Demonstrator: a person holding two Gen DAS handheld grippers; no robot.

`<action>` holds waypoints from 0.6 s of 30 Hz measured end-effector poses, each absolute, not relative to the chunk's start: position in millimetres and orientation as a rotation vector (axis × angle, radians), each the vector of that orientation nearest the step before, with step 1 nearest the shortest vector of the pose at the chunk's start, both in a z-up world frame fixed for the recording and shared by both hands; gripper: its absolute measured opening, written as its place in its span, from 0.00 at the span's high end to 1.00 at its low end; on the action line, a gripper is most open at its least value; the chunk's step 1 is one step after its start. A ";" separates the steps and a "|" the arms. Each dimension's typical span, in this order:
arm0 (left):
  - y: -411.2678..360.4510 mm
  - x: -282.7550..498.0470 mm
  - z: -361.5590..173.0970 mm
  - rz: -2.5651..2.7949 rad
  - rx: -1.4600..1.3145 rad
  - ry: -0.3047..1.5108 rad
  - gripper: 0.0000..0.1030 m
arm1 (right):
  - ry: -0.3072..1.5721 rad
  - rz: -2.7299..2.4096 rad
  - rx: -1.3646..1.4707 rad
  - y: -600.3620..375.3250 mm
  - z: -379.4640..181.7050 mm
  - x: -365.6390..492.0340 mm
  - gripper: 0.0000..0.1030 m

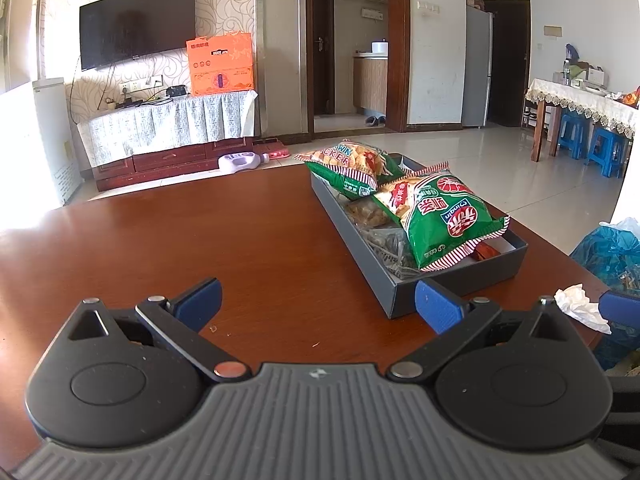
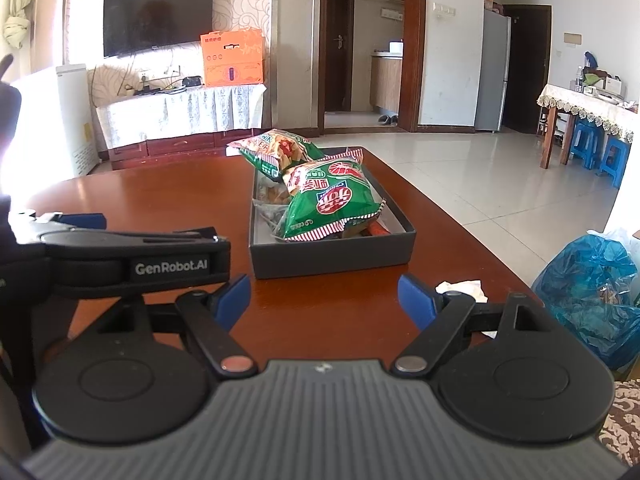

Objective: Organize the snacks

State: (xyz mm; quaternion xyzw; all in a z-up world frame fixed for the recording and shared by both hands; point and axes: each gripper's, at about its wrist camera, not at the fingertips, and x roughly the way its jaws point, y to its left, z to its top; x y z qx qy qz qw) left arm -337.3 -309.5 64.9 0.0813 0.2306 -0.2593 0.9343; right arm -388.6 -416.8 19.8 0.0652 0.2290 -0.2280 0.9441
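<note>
Both the left gripper (image 1: 318, 302) and right gripper (image 2: 324, 300) stand spread, empty. The green snack bags (image 2: 334, 200) lie in the grey box (image 2: 332, 254): light, puffy, crushable. Pinch a crimped edge.

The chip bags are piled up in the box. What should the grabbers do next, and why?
Probably ease the open right gripper forward to the near green crinkly snack bag. It lies on top of the heap, poking above the rim of the dark grey cardboard box, and both grippers are empty. The open left gripper could then steady the box.
</note>
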 end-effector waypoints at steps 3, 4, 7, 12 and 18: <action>-309.5 -336.3 64.0 -0.529 0.167 0.472 0.00 | 0.467 -0.462 0.131 -416.9 19.8 -388.7 0.20; -309.7 -335.4 63.6 -0.529 0.167 0.474 0.00 | 0.467 -0.462 0.131 -416.9 19.9 -389.0 0.20; -309.3 -335.9 63.1 -0.532 0.168 0.474 0.00 | 0.467 -0.462 0.132 -416.9 19.8 -388.9 0.20; -310.3 -334.9 62.1 -0.532 0.171 0.478 0.00 | 0.468 -0.461 0.130 -416.3 20.2 -388.8 0.20; -310.5 -335.0 60.2 -0.533 0.171 0.482 0.00 | 0.469 -0.460 0.129 -415.6 20.2 -388.2 0.20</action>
